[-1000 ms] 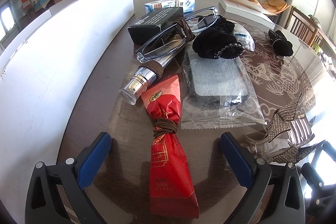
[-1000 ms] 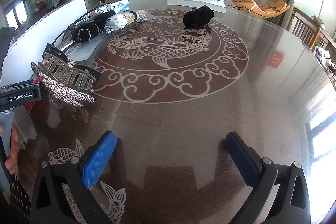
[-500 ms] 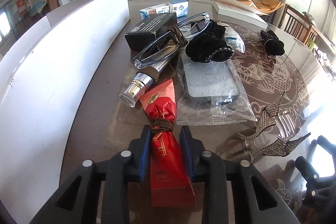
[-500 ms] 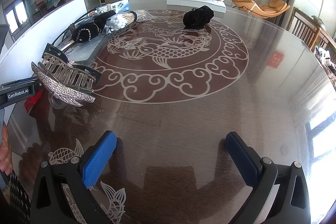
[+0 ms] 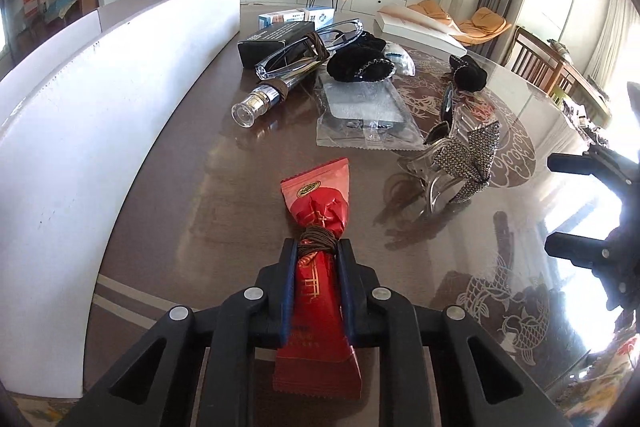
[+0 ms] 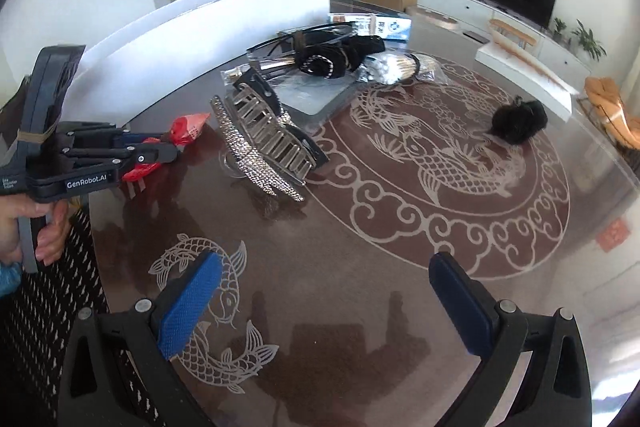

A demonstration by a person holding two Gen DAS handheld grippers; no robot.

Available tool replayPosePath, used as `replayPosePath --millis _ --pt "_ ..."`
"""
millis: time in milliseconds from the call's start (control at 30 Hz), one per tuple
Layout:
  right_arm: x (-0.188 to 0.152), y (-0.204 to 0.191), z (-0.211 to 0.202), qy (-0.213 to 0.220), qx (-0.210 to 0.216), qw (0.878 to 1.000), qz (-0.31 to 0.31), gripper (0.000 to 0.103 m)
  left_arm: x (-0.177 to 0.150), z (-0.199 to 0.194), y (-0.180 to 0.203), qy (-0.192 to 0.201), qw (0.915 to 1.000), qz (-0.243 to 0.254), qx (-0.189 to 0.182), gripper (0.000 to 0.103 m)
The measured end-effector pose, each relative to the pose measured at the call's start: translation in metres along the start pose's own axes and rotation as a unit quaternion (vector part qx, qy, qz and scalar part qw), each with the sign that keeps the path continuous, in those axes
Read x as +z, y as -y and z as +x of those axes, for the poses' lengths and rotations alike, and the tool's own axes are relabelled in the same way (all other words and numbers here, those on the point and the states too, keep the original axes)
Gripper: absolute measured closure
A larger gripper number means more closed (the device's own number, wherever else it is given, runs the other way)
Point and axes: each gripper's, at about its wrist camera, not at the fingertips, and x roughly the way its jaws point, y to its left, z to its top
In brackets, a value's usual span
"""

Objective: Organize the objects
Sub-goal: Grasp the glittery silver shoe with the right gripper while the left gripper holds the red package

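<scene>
My left tongs [image 5: 316, 267] have just closed and are clamped on the red packet [image 5: 318, 219], just behind its cord-wrapped waist, above the table [image 5: 168, 227]. It looks light, soft and crinkly, so I judge the waist the surest hold. My right tongs [image 6: 320, 303] stand apart, empty. Beyond the packet lie the rhinestone hair claw [image 5: 460, 163] and bottle [image 5: 260, 101].
</scene>
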Motion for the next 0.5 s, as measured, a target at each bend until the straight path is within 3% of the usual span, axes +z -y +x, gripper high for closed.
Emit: replayPosePath --millis 100,200,433,500 --pt "0.021 -0.013 0.011 -0.023 0.014 0.994 -0.101 0.0 -0.006 -0.004 0.0 0.004 0.9999 0.0 -0.01 0.085" --pt "0.041 -0.019 0.035 -0.043 0.035 0.987 -0.154 0.0 -0.009 -0.006 -0.001 0.005 0.9998 0.005 -0.018 0.085" --pt "0.084 -0.025 0.09 -0.067 0.105 0.981 -0.147 0.002 -0.012 -0.011 -0.007 0.005 0.9992 -0.017 -0.035 0.085" --pt "0.091 -0.027 0.098 -0.082 0.127 0.98 -0.132 0.036 -0.014 -0.013 -0.008 0.007 0.9992 -0.019 -0.034 0.085"
